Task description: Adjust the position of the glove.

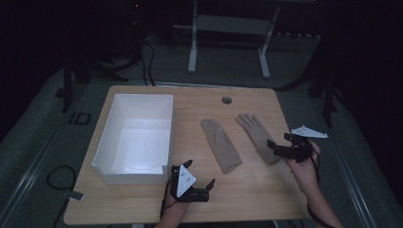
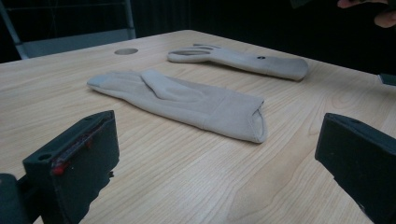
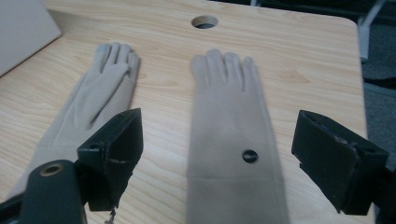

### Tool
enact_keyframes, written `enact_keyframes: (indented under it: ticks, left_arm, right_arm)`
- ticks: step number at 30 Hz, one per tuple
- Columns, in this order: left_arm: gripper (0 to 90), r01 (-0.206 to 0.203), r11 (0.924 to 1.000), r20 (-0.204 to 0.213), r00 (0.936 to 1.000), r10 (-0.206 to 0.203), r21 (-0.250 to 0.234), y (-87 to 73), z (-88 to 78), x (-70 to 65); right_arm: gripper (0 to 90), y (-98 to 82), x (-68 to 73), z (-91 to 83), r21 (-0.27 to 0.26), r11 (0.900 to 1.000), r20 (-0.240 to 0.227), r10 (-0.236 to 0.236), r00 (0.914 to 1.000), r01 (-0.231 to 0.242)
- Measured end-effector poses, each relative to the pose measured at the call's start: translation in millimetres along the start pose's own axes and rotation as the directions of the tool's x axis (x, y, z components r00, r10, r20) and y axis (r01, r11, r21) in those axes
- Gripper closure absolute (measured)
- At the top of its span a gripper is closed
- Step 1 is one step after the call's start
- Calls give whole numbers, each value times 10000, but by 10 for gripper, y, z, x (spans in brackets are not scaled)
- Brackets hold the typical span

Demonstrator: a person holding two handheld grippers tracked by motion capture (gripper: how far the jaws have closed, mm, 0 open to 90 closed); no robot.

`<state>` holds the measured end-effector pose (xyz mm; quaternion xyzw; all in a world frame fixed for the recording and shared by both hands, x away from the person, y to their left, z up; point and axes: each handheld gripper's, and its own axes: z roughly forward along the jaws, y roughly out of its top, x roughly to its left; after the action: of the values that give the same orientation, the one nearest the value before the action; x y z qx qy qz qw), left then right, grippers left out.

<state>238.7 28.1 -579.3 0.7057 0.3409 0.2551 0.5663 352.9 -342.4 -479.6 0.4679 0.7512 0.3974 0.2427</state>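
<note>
Two beige gloves lie flat on the bench, side by side and apart, fingers pointing away from the person and cuffs toward them, to the right of a white box (image 1: 138, 137) that stands open. The right gripper (image 1: 280, 148) hangs over the cuff end of the right glove (image 3: 233, 135), its jaws wide with nothing pressed between them; the cuff, marked by a small dark button (image 3: 250, 156), sits centred between them. The step in hand looks like picking up this glove, and a clean grasp would mean lowering straight onto the cuff and pinching both layers of fabric. The left gripper (image 1: 199, 187) rests low near the bench's front edge, jaws also wide and empty, facing the left glove (image 2: 187, 102).
</note>
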Motion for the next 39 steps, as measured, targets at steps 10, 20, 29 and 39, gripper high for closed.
enact_keyframes:
  ticks: [10,20,29,39]
  left_arm:
    - [1,30,10000,56,10000,-29,-4,0,2,1]
    - [2,55,10000,112,9999,-55,5,1,3,2]
    - [1,36,10000,165,9999,-36,14,1,2,5]
    - [2,47,10000,227,9997,-48,22,1,2,7]
  right_arm:
    - [218,153,242,188,51,9985,-786,-540,9954,546]
    - [330,291,481,428,-110,9946,-1345,-1035,9855,1030]
    - [420,359,730,798,373,9918,-1912,-1130,9750,1222]
    - [434,357,938,1149,881,9859,-2129,-1210,9695,1424]
